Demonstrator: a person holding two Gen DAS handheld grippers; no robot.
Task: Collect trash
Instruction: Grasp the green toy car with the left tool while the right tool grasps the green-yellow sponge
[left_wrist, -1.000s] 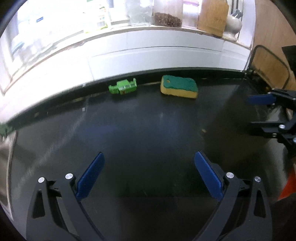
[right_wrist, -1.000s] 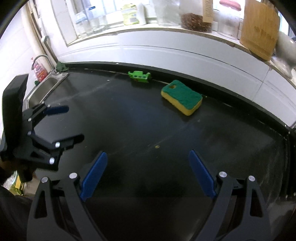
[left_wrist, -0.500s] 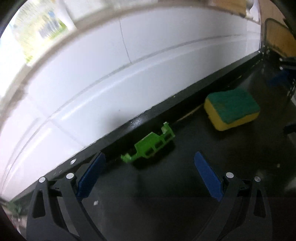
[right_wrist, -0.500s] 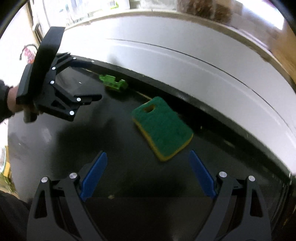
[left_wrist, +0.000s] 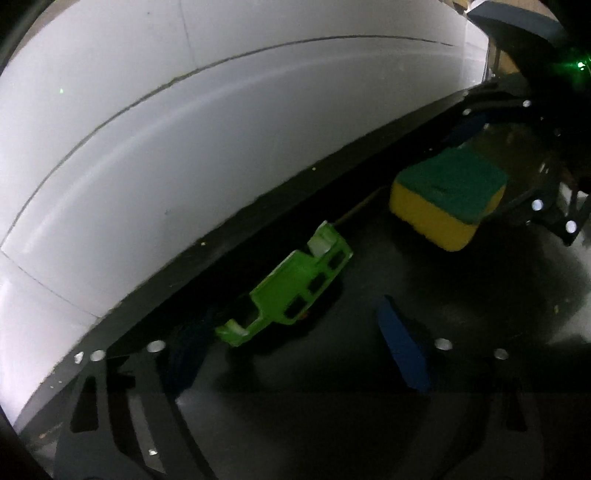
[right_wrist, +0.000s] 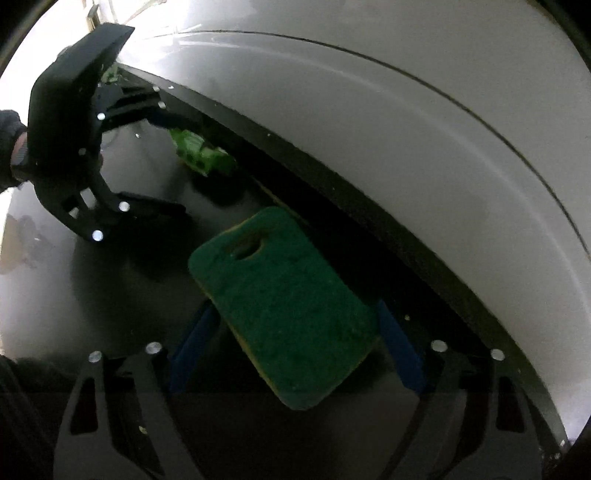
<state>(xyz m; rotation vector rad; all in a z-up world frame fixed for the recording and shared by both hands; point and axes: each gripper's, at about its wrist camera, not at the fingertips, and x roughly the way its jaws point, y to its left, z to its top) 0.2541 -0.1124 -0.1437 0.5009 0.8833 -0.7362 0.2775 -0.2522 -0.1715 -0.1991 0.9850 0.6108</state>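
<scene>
Both jaws are being closed with nothing yet pinched — the green clip (left_wrist: 291, 291) is straddled by the left gripper (left_wrist: 291, 343), the sponge (right_wrist: 284, 306) by the right gripper (right_wrist: 291, 350) — so each piece is framed for pickup.

Both the left gripper (left_wrist: 291, 350) and right gripper (right_wrist: 295, 343) are black skeletal frames with triangular cut-outs, round silver screw heads and blue finger pads (left_wrist: 400, 350); a dark sleeve cuff (right_wrist: 9, 125) adjoins the left gripper.

Both the left gripper (left_wrist: 291, 354) and right gripper (right_wrist: 295, 347) point steeply down, jaws closing.
</scene>
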